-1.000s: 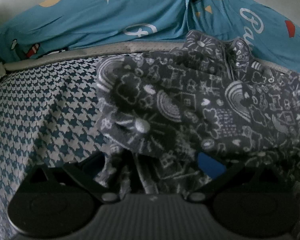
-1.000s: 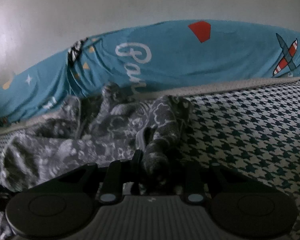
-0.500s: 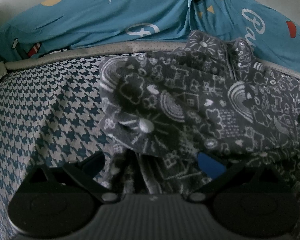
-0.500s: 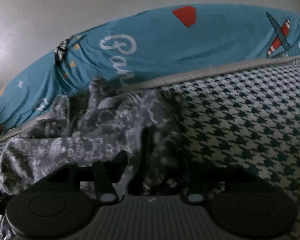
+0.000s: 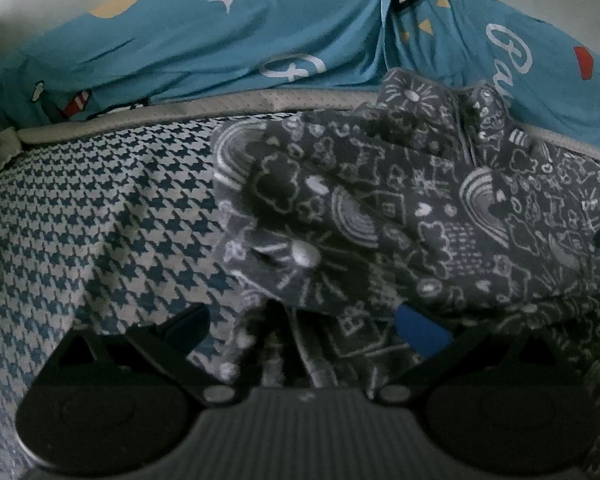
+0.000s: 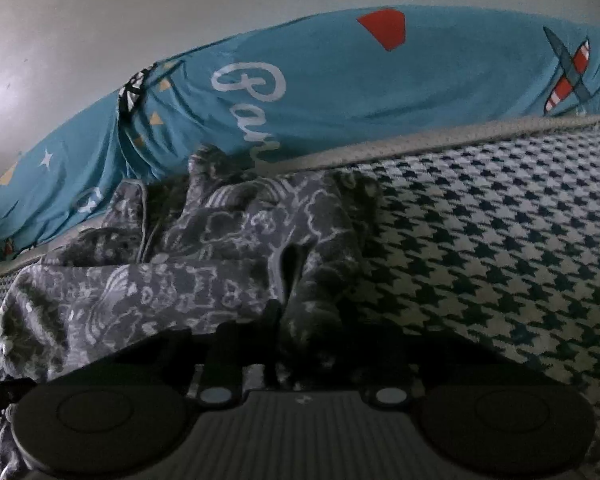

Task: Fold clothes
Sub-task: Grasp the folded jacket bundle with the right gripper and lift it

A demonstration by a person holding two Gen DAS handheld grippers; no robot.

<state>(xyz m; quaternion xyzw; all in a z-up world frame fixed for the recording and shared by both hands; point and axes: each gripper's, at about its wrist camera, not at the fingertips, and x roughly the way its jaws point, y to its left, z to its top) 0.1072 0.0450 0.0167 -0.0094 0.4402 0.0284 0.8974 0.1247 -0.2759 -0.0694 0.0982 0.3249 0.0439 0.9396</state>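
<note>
Handling first: the grey printed garment (image 5: pixel 400 216) reads as thin, soft knit cloth, light and limp, bunching into deep folds with no stiffness of its own; I judge it will sag and slide from any single grip and carries no risk of breakage. It lies crumpled on the houndstooth cover (image 5: pixel 100 240), filling the centre and right of the left wrist view and the lower left and centre of the right wrist view, its far edge touching the blue cartoon-print bedding (image 5: pixel 220 52) along the pale piped border. The left gripper (image 5: pixel 300 332) stands wide, its dark finger low at the left and its blue-padded finger (image 5: pixel 420 326) low at the right, with cloth lying loose between them; the pads do not appear to press on it. The right gripper (image 6: pixel 300 344) is narrow and its jaws are closing, with a dark ridge of the garment running down between the fingers at lower centre; shadow hides whether the pads have bitten. Recommended hold, in my judgement: a hem or seam edge, such as the pale piped seam (image 6: pixel 144 216) at centre left, with both tools well apart to keep the cloth taut.
</note>
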